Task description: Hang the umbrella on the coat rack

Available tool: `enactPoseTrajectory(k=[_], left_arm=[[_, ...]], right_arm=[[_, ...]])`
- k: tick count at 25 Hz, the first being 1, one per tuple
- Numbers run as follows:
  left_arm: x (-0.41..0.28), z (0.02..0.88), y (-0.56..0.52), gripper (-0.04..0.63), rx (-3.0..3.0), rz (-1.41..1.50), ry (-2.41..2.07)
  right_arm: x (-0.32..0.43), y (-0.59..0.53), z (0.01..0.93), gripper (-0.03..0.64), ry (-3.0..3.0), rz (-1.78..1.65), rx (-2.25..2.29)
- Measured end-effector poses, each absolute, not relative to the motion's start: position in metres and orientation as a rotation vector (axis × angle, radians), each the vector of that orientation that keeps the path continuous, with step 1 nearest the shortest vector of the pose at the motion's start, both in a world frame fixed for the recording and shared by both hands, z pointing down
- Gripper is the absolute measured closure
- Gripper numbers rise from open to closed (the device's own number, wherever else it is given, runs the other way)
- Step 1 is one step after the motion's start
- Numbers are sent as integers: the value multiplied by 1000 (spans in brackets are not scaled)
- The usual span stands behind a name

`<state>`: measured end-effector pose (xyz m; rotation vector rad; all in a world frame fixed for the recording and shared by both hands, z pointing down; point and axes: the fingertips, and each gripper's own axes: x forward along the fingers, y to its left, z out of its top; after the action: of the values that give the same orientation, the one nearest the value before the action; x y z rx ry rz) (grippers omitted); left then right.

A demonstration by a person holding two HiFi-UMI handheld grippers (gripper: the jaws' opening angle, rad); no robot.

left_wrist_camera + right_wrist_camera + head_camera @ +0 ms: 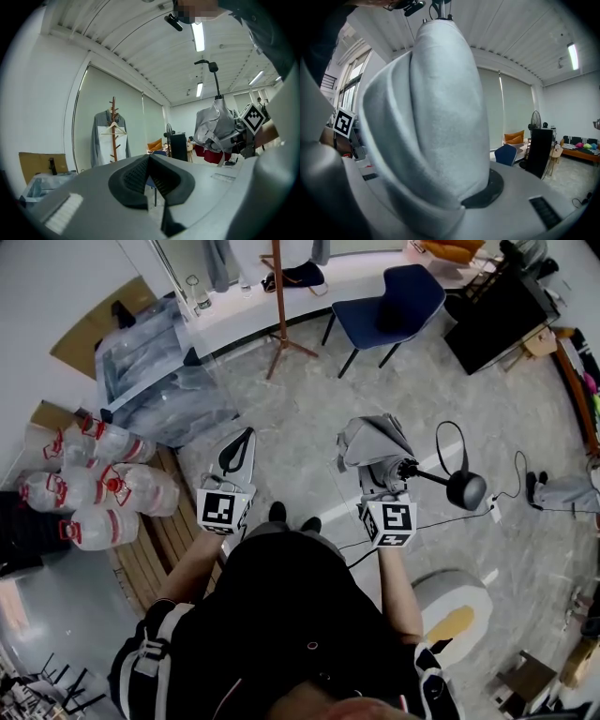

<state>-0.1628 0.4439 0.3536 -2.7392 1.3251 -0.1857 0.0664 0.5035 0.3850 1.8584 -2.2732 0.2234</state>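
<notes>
In the head view, the right tool (382, 476) was clamped round a folded grey fabric umbrella (373, 448), held out in front of the person above the grey stone floor (309, 399). The umbrella's black handle (466, 489), with a thin strap loop, stuck out to the right. The left tool (246, 437) hung just beside it, jaws together on nothing.

The tall brown wooden coat rack (279, 306) stood well apart at the far side of the floor. Its splayed feet lay between a heap of clear plastic bags (155, 381) on the left and a dark blue chair (392, 298) on the right. Clear water jugs with red bands (98, 486) were piled at the person's left, and a white round stool (455, 601) sat near the right.

In the left gripper view, the black ribbed pads (136, 176) met at their tips with nothing between them. Beyond them the coat rack (113, 133) carried a grey-and-white garment (104, 140) on a hanger. The umbrella (216, 124) stood upright at the right (handle uppermost), next to the right tool's marker cube (253, 117).

In the right gripper view, the umbrella (431, 117) filled most of the frame, gripped between the jaws, with one dark pad (490, 190) showing at its base. The blue chair (506, 154) and a black cabinet (540, 150) stood behind.
</notes>
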Motion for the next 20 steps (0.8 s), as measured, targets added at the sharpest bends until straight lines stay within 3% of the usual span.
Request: enactPoseTrajectory(k=[20], left_arm=[[-124,359,418,594,-2699,-219,1369]], right_arm=[[124,450,390,460,-2318,268,1751]])
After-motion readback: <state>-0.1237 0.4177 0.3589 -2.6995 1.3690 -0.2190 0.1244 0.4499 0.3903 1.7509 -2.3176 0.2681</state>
